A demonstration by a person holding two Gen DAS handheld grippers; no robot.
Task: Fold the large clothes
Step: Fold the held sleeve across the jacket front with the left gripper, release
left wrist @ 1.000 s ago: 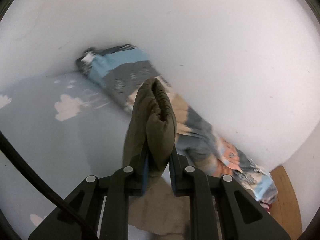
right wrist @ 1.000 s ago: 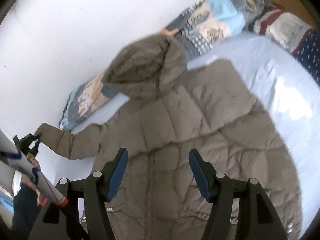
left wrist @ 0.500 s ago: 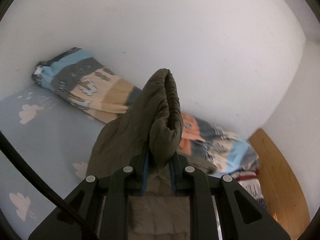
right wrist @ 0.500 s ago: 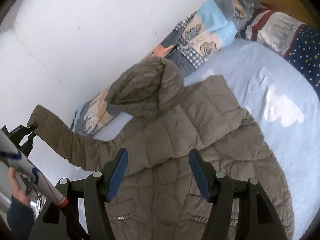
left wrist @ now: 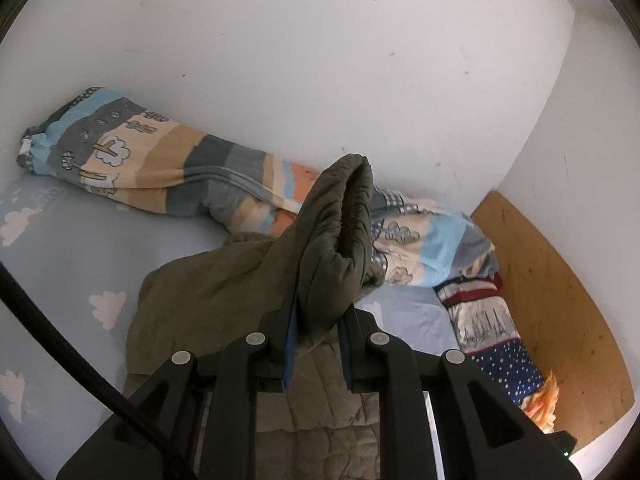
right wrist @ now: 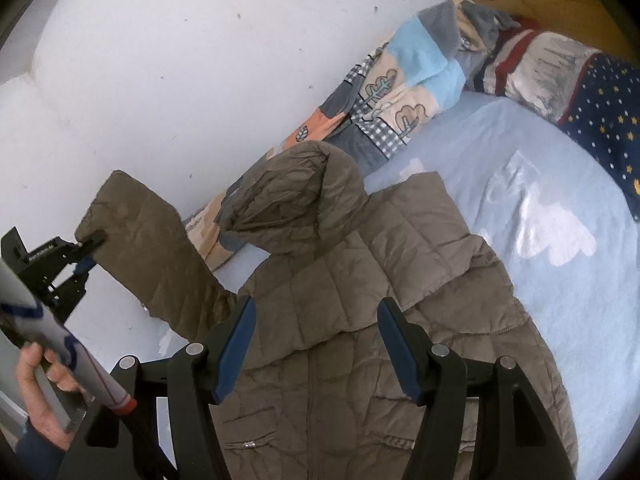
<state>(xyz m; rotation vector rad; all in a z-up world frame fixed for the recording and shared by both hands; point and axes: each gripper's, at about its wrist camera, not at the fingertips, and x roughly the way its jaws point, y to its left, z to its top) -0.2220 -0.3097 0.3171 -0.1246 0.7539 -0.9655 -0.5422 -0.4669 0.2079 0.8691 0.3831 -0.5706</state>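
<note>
An olive-brown quilted jacket (right wrist: 360,280) lies front up on the bed, its hood (right wrist: 292,200) toward the wall. My left gripper (left wrist: 318,320) is shut on the cuff of one sleeve (left wrist: 340,232) and holds it up off the bed. In the right wrist view that sleeve (right wrist: 152,248) rises at the left, pinched by the left gripper (right wrist: 89,251), with a person's hand (right wrist: 40,380) on its handle. My right gripper (right wrist: 316,312) hovers open over the jacket's chest, with nothing between its fingers.
A rolled patchwork quilt (left wrist: 160,168) lies along the white wall behind the jacket. A star-patterned pillow (right wrist: 600,112) sits by the wooden headboard (left wrist: 560,300). The sheet (right wrist: 540,220) is light blue with white clouds.
The left gripper has lifted the sleeve off the bed and swung it toward the headboard side. The right gripper has drawn back a little and stayed open.
</note>
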